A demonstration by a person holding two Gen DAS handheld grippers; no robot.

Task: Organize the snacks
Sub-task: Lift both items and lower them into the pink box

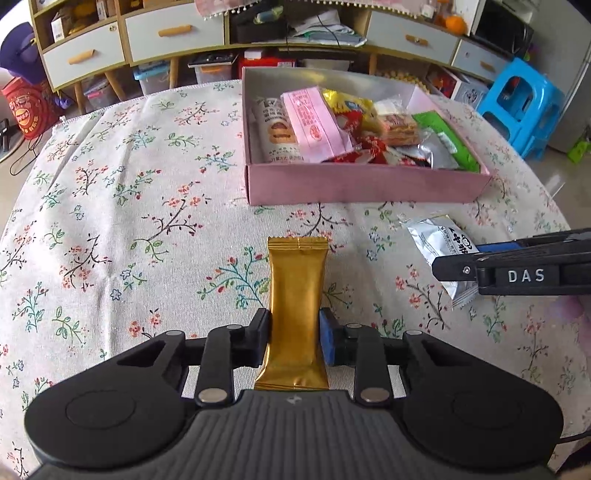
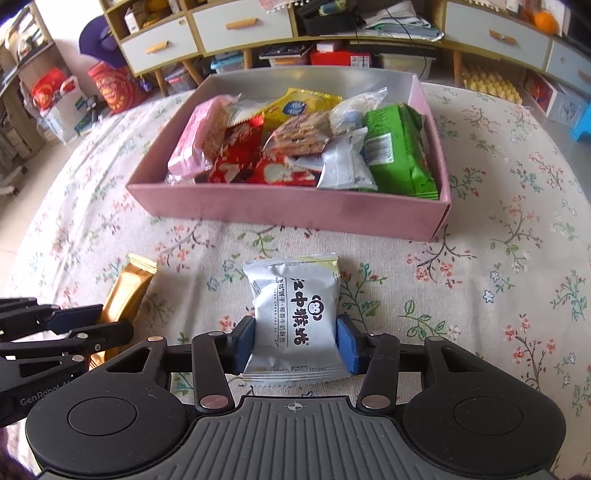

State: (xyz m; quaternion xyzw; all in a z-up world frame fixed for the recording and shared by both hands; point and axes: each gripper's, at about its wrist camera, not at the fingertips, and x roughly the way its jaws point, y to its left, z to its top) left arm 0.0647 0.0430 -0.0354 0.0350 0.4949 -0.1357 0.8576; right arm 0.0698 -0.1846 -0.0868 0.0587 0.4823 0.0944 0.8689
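Note:
My left gripper (image 1: 293, 338) is shut on a gold snack bar (image 1: 295, 295), held over the floral tablecloth; it also shows in the right wrist view (image 2: 127, 291). My right gripper (image 2: 297, 341) is shut on a silver biscuit packet (image 2: 295, 317), which also shows in the left wrist view (image 1: 439, 243). A pink box (image 1: 362, 184) (image 2: 288, 212) stands ahead of both grippers, filled with several snack packets: pink, red, yellow, green and silver. The two grippers are side by side, the left one (image 2: 114, 325) to the left of the right one (image 1: 443, 266).
The round table has a floral tablecloth (image 1: 129, 203). Behind it stand a cabinet with white drawers (image 1: 173, 33), storage boxes on the floor and a blue plastic stool (image 1: 524, 103) at the right. A red bag (image 2: 114, 88) is on the floor at the left.

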